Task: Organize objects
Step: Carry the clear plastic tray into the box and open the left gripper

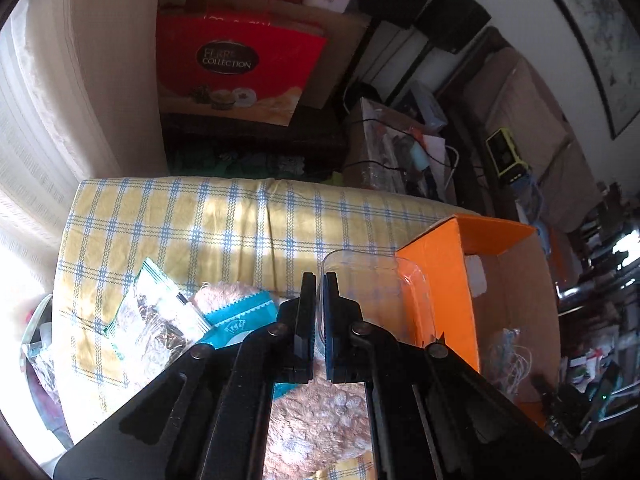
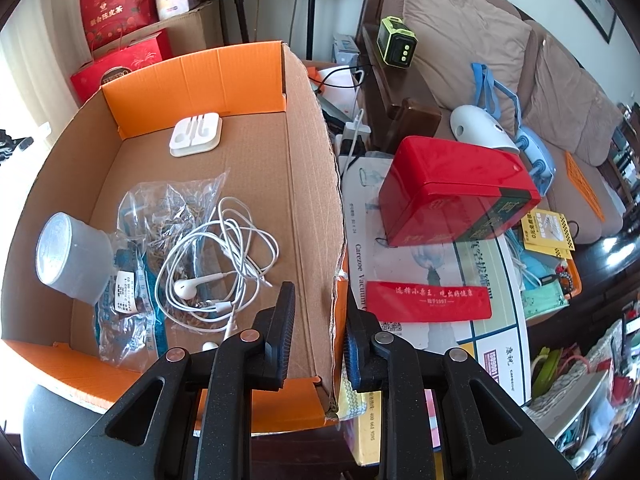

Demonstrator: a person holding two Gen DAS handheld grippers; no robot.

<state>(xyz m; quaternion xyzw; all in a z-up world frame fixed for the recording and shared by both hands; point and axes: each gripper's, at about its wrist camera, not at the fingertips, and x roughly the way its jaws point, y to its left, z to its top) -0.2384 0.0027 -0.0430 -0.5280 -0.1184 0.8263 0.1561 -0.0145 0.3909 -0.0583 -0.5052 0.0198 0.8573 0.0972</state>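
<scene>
Sunlight falls across the yellow checked cloth (image 1: 192,216) that covers the surface in my left view, with snack packets (image 1: 160,312) and a fuzzy pink toy (image 1: 320,412) lying loose on it. My left tongs (image 1: 319,312) are clenched on the thin wall of a clear plastic tray (image 1: 376,292), which hangs just beside the orange wall of the cardboard box (image 1: 440,280). That wall is slick and flexes, I judge, so the tray could twist or slip out before it clears the box edge, or knock against the orange wall and drop onto the cloth.

Seen from the right, the cardboard box holds tangled white earphones (image 2: 216,256), a white earphone case (image 2: 195,135), a plastic bag (image 2: 132,264) and a grey roll of tape (image 2: 68,258). My right tongs (image 2: 318,332) stand released, straddling the box's torn right wall without squeezing it. If I close them carelessly the weak cardboard may rip further, or the box may shove the red tin (image 2: 452,192) on the crowded bench (image 2: 496,320).
</scene>
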